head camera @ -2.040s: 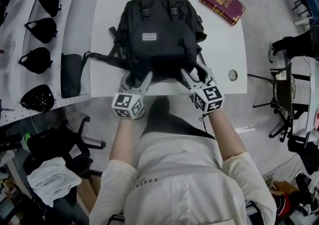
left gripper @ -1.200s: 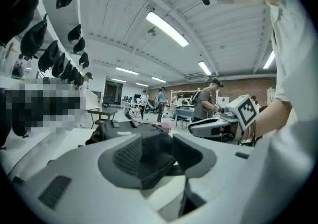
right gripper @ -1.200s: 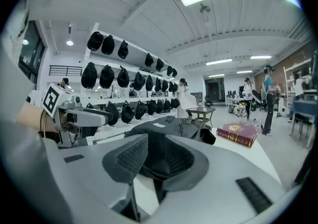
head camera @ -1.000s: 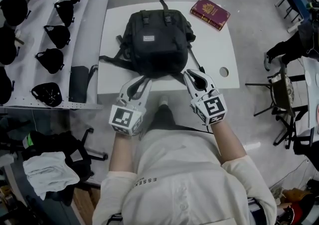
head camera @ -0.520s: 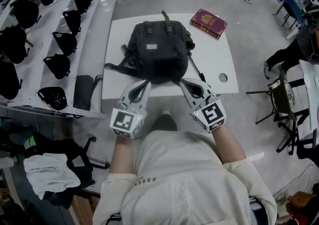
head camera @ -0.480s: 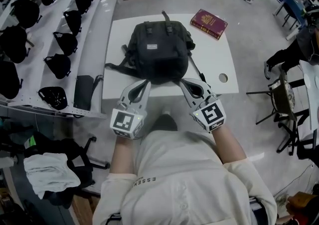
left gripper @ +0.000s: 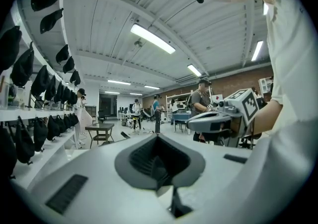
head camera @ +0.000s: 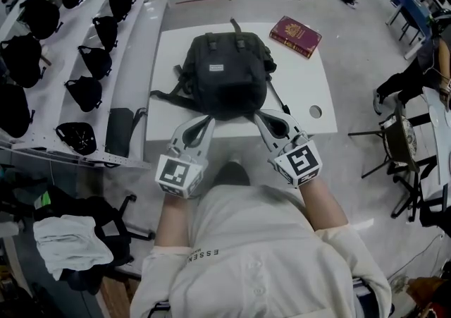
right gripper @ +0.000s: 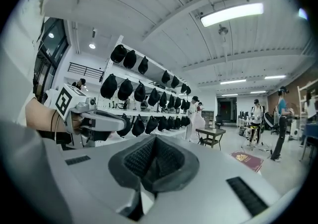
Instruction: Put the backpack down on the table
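The black backpack (head camera: 224,73) lies flat on the white table (head camera: 304,77), its front pocket facing up and its straps spread to the sides. My left gripper (head camera: 208,119) and right gripper (head camera: 258,114) hover over the table's near edge, just short of the backpack's bottom, apart from it. Both are shut with nothing between the jaws. In the left gripper view the closed jaws (left gripper: 158,168) point level across the room, and the right gripper (left gripper: 221,121) shows beside them. The right gripper view shows its own closed jaws (right gripper: 154,173) and the left gripper (right gripper: 94,118). The backpack is hidden in both gripper views.
A dark red book (head camera: 296,36) lies at the table's far right corner, also seen as the book (right gripper: 247,161). A cable hole (head camera: 315,110) sits near the table's right front. Shelves of black caps (head camera: 42,49) run along the left. Chairs (head camera: 394,147) stand at the right.
Both grippers have drawn back from the backpack's bottom edge and risen a little. Their jaws, partly open a second ago, have shut empty. The backpack stays on the table.
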Tool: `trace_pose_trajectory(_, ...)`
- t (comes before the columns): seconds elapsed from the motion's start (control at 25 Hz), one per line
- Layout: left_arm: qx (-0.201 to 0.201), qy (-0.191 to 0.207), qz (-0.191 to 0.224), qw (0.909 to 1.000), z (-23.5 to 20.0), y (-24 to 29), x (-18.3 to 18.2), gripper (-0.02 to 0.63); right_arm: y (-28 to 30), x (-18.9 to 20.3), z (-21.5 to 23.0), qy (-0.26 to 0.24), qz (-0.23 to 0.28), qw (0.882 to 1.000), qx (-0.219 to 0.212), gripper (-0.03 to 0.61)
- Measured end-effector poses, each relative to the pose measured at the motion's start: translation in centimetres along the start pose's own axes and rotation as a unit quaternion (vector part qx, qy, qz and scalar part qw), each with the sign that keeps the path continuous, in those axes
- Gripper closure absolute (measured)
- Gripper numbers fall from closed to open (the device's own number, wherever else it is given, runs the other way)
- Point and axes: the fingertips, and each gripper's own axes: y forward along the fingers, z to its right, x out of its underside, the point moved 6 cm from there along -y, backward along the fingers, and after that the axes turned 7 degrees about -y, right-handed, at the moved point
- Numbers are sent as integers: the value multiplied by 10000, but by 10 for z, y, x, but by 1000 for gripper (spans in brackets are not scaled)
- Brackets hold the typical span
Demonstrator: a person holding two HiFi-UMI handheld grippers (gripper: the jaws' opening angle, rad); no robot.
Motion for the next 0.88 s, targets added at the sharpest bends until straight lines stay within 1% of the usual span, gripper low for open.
trace_pose_trajectory(0.44,-172,-28,67,9998,-2,-3,-1,611,-9,-2,6,227,123,9995,194,565)
trace_pose_trajectory(0.6,-144,-112,-134,9997,-2,-1,4,611,-12,-2,9,352,150,9988,297,565)
trace_pose_trajectory(0.76,-181,-142,-101,9997,0,-2,1,611,-14,-2,11,382,135,9988,278,565)
trace_pose_trajectory(0.88,-173,-71,-97,9998,2,0,-2,611,-14,-1,11,401,144,9987,281,565)
